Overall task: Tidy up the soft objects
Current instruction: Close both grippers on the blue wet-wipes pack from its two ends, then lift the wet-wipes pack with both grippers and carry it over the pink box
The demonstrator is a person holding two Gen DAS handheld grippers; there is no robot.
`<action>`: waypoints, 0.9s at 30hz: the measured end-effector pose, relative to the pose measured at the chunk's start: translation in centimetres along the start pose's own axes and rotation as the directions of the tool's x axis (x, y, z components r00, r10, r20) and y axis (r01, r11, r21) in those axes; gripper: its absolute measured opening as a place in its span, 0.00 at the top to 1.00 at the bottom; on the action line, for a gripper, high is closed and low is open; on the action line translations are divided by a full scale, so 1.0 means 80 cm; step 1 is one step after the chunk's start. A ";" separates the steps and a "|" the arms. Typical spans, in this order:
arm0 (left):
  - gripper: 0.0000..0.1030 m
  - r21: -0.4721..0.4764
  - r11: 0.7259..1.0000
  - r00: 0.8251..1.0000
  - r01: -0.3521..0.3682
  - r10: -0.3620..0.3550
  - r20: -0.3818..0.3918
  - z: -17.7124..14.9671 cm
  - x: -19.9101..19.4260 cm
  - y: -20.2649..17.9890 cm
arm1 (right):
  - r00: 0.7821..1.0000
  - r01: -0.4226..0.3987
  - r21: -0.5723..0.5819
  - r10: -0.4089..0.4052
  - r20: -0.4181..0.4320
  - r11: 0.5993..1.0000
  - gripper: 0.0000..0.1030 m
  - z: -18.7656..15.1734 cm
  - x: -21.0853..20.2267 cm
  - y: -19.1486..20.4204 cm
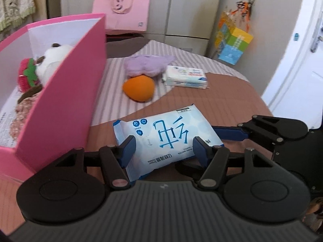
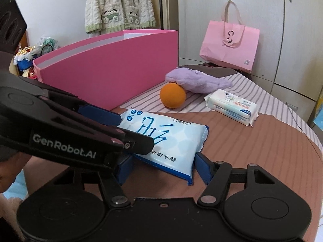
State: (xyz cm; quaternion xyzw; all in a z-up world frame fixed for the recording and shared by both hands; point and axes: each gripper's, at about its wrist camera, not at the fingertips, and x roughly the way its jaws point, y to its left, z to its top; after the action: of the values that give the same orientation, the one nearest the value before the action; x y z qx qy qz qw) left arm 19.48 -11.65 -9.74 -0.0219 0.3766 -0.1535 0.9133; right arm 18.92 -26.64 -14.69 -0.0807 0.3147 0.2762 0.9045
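Note:
A blue-and-white wet-wipes pack (image 1: pixel 167 129) (image 2: pixel 167 139) lies tilted on the brown bedcover. My left gripper (image 1: pixel 164 148) straddles it, blue pads against both sides. My right gripper (image 2: pixel 164 168) has its pads against the sides of the pack's other end. One of the left gripper's fingers (image 2: pixel 99 114) reaches in from the left in the right wrist view. Beside the pack stands a pink box (image 1: pixel 66 92) (image 2: pixel 113 70) holding a white plush (image 1: pixel 52 58) and a strawberry toy (image 1: pixel 28 76). Farther back lie an orange ball (image 1: pixel 139 87) (image 2: pixel 172 95), a purple plush (image 1: pixel 145 64) (image 2: pixel 197 80) and a white wipes pack (image 1: pixel 185 77) (image 2: pixel 232 106).
A pink paper bag (image 1: pixel 123 10) (image 2: pixel 230 44) leans on the wardrobe at the back. A colourful carton (image 1: pixel 234 42) hangs by the door at the right. The bed's rounded edge (image 2: pixel 315 141) drops off to the right. A knitted garment (image 2: pixel 119 6) hangs behind the box.

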 end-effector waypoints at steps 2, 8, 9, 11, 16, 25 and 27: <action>0.41 0.001 1.000 1.000 0.030 -0.030 0.000 0.001 0.000 -0.003 | 1.000 0.019 0.009 -0.019 -0.004 1.000 0.31 -0.003 -0.005 -0.001; 0.41 0.021 0.999 0.999 -0.044 0.044 0.000 -0.003 0.013 -0.005 | 0.999 0.044 0.024 -0.044 -0.009 0.999 0.31 -0.008 -0.012 -0.005; 0.41 0.009 0.999 0.999 -0.036 0.036 -0.003 -0.003 0.014 -0.002 | 0.999 0.047 0.024 -0.047 -0.009 0.999 0.31 -0.008 -0.011 -0.004; 0.41 -0.002 1.000 1.000 -0.018 0.018 -0.008 -0.002 0.014 0.002 | 0.999 0.050 0.025 -0.050 -0.009 0.998 0.29 -0.008 -0.010 -0.003; 0.52 -0.008 1.000 1.000 0.002 -0.002 0.007 -0.005 0.012 0.005 | 0.998 0.063 0.046 -0.063 -0.004 0.997 0.30 -0.008 -0.006 0.000; 0.53 0.042 0.998 0.998 0.042 -0.044 0.045 -0.012 0.002 -0.003 | 0.989 0.146 0.120 -0.149 0.018 0.982 0.37 -0.011 -0.008 0.020; 0.53 0.061 0.997 0.998 0.048 -0.051 0.043 -0.013 -0.003 -0.006 | 0.985 0.167 0.136 -0.172 0.022 0.977 0.38 -0.013 -0.012 0.025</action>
State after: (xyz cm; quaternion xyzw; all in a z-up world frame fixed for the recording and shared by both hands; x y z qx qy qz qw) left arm 18.48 -11.94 -10.29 -0.0071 0.3506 -0.1868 0.9177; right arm 16.63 -25.74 -14.90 -0.0418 0.3092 0.1778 0.9333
